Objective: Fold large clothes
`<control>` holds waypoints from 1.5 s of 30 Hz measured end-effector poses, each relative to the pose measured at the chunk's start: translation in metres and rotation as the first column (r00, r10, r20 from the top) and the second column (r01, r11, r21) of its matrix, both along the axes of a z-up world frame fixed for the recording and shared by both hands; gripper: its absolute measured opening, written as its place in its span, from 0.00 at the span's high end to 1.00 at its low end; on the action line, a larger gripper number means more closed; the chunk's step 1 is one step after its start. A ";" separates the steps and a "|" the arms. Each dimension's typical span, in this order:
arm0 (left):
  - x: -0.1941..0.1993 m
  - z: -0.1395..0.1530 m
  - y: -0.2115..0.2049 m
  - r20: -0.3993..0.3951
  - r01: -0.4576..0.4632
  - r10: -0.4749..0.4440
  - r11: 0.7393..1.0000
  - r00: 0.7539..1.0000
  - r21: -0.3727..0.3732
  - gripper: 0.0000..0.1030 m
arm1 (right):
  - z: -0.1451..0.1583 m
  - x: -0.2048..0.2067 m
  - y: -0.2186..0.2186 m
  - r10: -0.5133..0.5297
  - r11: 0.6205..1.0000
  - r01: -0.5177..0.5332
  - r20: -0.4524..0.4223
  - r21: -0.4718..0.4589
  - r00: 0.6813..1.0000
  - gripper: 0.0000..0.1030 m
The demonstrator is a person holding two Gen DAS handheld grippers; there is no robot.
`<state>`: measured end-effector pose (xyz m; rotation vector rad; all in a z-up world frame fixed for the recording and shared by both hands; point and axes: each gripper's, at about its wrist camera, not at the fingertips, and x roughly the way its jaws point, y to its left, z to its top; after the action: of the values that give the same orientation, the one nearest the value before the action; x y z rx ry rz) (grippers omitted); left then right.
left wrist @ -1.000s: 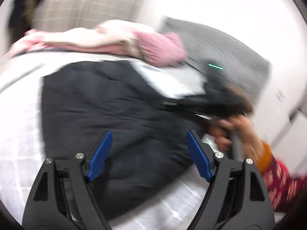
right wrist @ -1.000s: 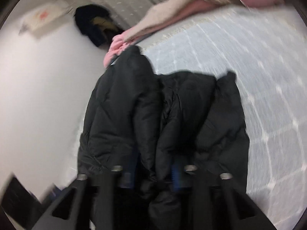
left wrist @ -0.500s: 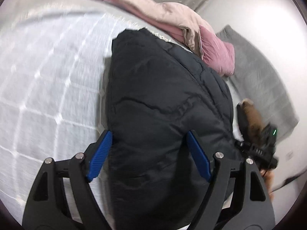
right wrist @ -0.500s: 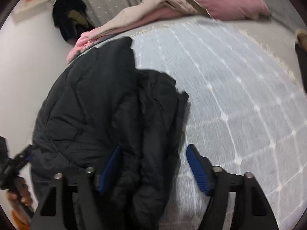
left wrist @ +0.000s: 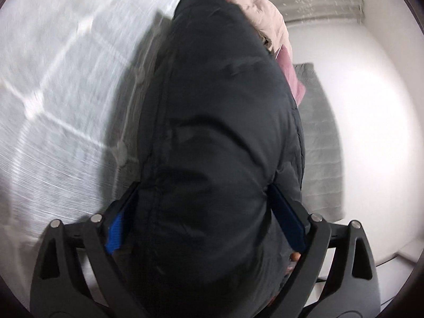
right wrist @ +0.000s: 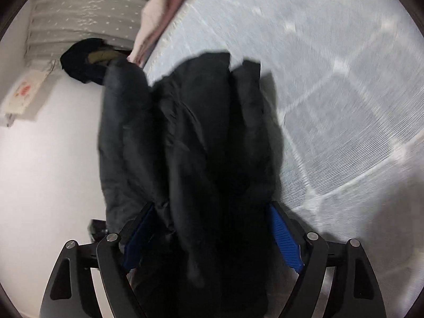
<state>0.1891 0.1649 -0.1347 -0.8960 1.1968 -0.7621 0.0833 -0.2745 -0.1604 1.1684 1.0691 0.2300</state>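
A large black padded jacket (left wrist: 217, 122) lies folded on the pale grey quilted bed (left wrist: 61, 84). In the left wrist view my left gripper (left wrist: 204, 225) is open, its blue-padded fingers (left wrist: 287, 222) spread on either side of the jacket's near end. In the right wrist view the jacket (right wrist: 190, 143) lies bunched in long folds, and my right gripper (right wrist: 212, 235) is open with its fingers (right wrist: 285, 235) either side of the near edge. The fabric fills the gap between each pair of fingers and hides part of the pads.
A pile of pink and cream clothes (left wrist: 267, 23) lies at the far end of the bed, also in the right wrist view (right wrist: 161, 8). A grey blanket (left wrist: 320, 143) lies to the right. A dark garment (right wrist: 82, 61) sits by the curtain. White walls surround the bed.
Both grippers have swung round and closed in on the jacket's near edge, so the fabric now sits between their fingers. The right gripper, shut on the jacket a second ago, stands open.
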 end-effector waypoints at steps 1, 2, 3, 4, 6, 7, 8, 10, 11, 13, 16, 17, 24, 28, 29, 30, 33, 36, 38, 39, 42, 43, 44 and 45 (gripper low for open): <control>-0.004 0.001 0.003 0.001 -0.002 0.002 1.000 1.000 -0.005 0.09 | -0.005 0.001 0.001 -0.011 0.999 0.011 0.003 0.034 1.000 0.18; -0.006 0.003 0.003 -0.002 0.000 0.000 1.000 1.000 -0.012 0.12 | -0.006 0.001 0.002 -0.023 0.999 0.022 0.008 0.049 1.000 0.18; -0.011 0.004 0.006 0.001 -0.001 0.001 1.000 1.000 -0.022 0.16 | -0.006 0.002 0.004 -0.022 0.998 0.021 0.014 0.054 1.000 0.20; -0.015 0.008 0.007 0.013 -0.013 0.014 1.000 1.000 -0.021 0.26 | -0.004 0.003 0.007 -0.018 0.997 0.016 0.031 0.070 0.999 0.32; -0.022 0.017 0.012 0.049 -0.031 0.031 0.999 0.998 -0.009 0.40 | -0.001 0.008 0.012 -0.020 0.996 0.014 0.066 0.088 0.998 0.48; -0.026 0.024 0.017 0.070 -0.043 0.044 0.999 0.997 -0.009 0.46 | 0.007 0.009 0.017 -0.016 0.998 0.012 0.088 0.056 0.996 0.57; -0.030 0.031 0.023 0.092 -0.060 0.060 0.998 0.994 -0.008 0.48 | 0.012 0.010 0.023 -0.010 1.000 0.007 0.107 0.023 0.994 0.60; -0.040 0.046 0.039 0.144 -0.096 0.093 0.995 0.985 0.014 0.50 | 0.029 0.012 0.038 0.020 0.999 -0.015 0.153 -0.034 0.988 0.70; -0.044 0.053 0.048 0.166 -0.109 0.103 0.994 0.981 0.022 0.52 | 0.036 0.014 0.046 0.041 0.998 -0.031 0.177 -0.055 0.983 0.72; -0.053 0.066 0.069 0.217 -0.139 0.129 0.990 0.968 0.031 0.53 | 0.050 0.020 0.068 0.093 0.993 -0.074 0.229 -0.090 0.969 0.75; -0.068 0.085 0.112 0.322 -0.194 0.165 0.979 0.932 0.059 0.54 | 0.065 0.040 0.108 0.166 0.983 -0.134 0.291 -0.124 0.942 0.75; -0.070 0.088 0.125 0.347 -0.213 0.177 0.975 0.921 0.069 0.55 | 0.071 0.045 0.120 0.187 0.979 -0.152 0.310 -0.134 0.932 0.76; -0.095 0.101 0.248 0.453 -0.452 0.391 0.891 0.801 0.030 0.55 | 0.108 0.103 0.260 0.356 0.934 -0.324 0.466 -0.151 0.810 0.76; -0.118 0.094 0.305 0.490 -0.591 0.486 0.803 0.723 0.075 0.48 | 0.099 0.145 0.337 0.418 0.903 -0.411 0.486 -0.127 0.768 0.72; -0.122 0.085 0.318 0.475 -0.633 0.510 0.762 0.717 0.136 0.39 | 0.094 0.153 0.351 0.436 0.895 -0.424 0.467 -0.138 0.769 0.71; -0.120 0.079 0.321 0.456 -0.652 0.524 0.735 0.720 0.185 0.33 | 0.085 0.163 0.367 0.462 0.885 -0.434 0.425 -0.168 0.779 0.67; -0.114 0.034 0.338 0.325 -0.647 0.560 0.672 0.762 0.359 0.21 | 0.050 0.184 0.401 0.534 0.830 -0.452 0.227 -0.327 0.815 0.51; -0.123 0.034 0.336 0.323 -0.649 0.564 0.679 0.760 0.342 0.21 | 0.031 0.182 0.397 0.505 0.845 -0.431 0.208 -0.317 0.838 0.37; -0.137 0.049 0.329 0.400 -0.676 0.547 0.622 0.736 0.394 0.21 | 0.034 0.169 0.380 0.474 0.866 -0.409 0.214 -0.287 0.854 0.37; -0.146 0.057 0.323 0.442 -0.691 0.531 0.583 0.722 0.428 0.21 | 0.041 0.161 0.373 0.469 0.867 -0.398 0.218 -0.301 0.856 0.37; -0.162 0.073 0.303 0.488 -0.713 0.520 0.489 0.701 0.503 0.15 | 0.073 0.146 0.352 0.472 0.843 -0.353 0.243 -0.406 0.847 0.37; -0.167 0.076 0.294 0.484 -0.705 0.515 0.466 0.708 0.535 0.11 | 0.086 0.135 0.347 0.481 0.827 -0.339 0.253 -0.448 0.839 0.36; -0.171 0.078 0.296 0.478 -0.694 0.508 0.446 0.716 0.565 0.10 | 0.096 0.125 0.348 0.488 0.812 -0.326 0.256 -0.484 0.834 0.35; -0.175 0.081 0.292 0.477 -0.683 0.498 0.425 0.724 0.594 0.09 | 0.112 0.107 0.353 0.499 0.784 -0.307 0.253 -0.539 0.829 0.30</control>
<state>0.0140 0.4574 -0.0541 -0.4367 0.7516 0.2521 0.1906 0.0789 -0.0488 0.3981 0.9433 0.4892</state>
